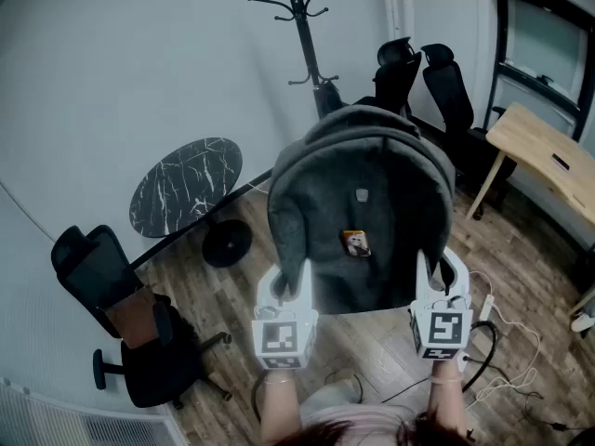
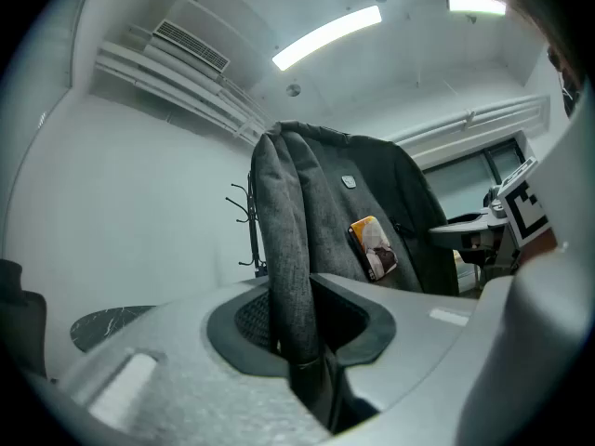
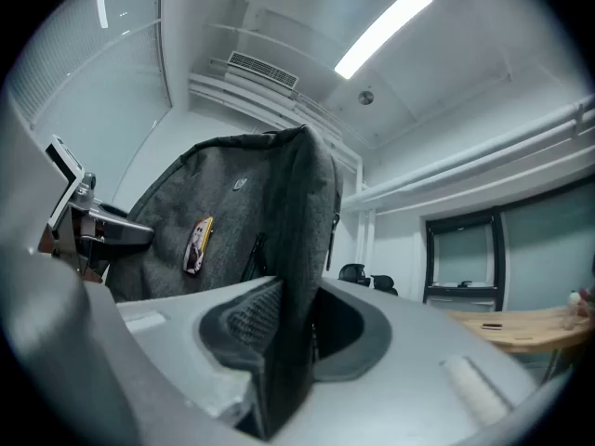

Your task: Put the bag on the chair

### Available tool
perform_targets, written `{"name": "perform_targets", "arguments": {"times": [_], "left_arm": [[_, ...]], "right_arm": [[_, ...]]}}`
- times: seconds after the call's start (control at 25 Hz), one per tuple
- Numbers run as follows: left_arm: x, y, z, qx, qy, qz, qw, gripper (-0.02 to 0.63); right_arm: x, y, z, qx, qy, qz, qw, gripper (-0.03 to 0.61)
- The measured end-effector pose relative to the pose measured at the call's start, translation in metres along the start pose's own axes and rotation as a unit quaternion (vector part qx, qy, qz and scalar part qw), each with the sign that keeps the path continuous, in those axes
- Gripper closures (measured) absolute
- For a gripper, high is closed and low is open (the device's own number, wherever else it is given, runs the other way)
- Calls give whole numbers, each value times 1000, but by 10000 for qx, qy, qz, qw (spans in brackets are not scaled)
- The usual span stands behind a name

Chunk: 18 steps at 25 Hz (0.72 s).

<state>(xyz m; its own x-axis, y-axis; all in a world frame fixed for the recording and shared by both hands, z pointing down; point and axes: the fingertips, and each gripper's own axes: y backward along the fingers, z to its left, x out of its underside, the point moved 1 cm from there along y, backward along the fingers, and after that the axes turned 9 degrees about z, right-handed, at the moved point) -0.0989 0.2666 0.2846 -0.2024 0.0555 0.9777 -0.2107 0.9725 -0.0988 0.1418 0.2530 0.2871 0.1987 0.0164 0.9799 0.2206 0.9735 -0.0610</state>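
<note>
A grey felt backpack (image 1: 363, 212) with a small orange tag hangs in the air in front of me, held up by both grippers. My left gripper (image 1: 290, 288) is shut on the bag's left strap (image 2: 288, 277), which runs down between its jaws (image 2: 302, 342). On the other side, my right gripper (image 1: 437, 284) is shut on the bag's right edge (image 3: 297, 249), with the fabric pinched in the gap (image 3: 284, 342). A black office chair (image 1: 139, 342) stands at the lower left, apart from the bag.
A round marble-top table (image 1: 186, 184) and a coat rack (image 1: 302, 26) stand behind the bag. Two more black chairs (image 1: 437, 82) are at the back by a wooden desk (image 1: 548, 151). Cables and a power strip (image 1: 488, 309) lie on the wooden floor at the right.
</note>
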Motion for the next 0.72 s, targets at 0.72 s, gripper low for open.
{"name": "perform_targets", "arguments": {"times": [0.72], "left_arm": [[17,-59,61,247,21,4,9997,534]], "right_arm": [[1,-66,35,279,-26,225,9994,489]]}}
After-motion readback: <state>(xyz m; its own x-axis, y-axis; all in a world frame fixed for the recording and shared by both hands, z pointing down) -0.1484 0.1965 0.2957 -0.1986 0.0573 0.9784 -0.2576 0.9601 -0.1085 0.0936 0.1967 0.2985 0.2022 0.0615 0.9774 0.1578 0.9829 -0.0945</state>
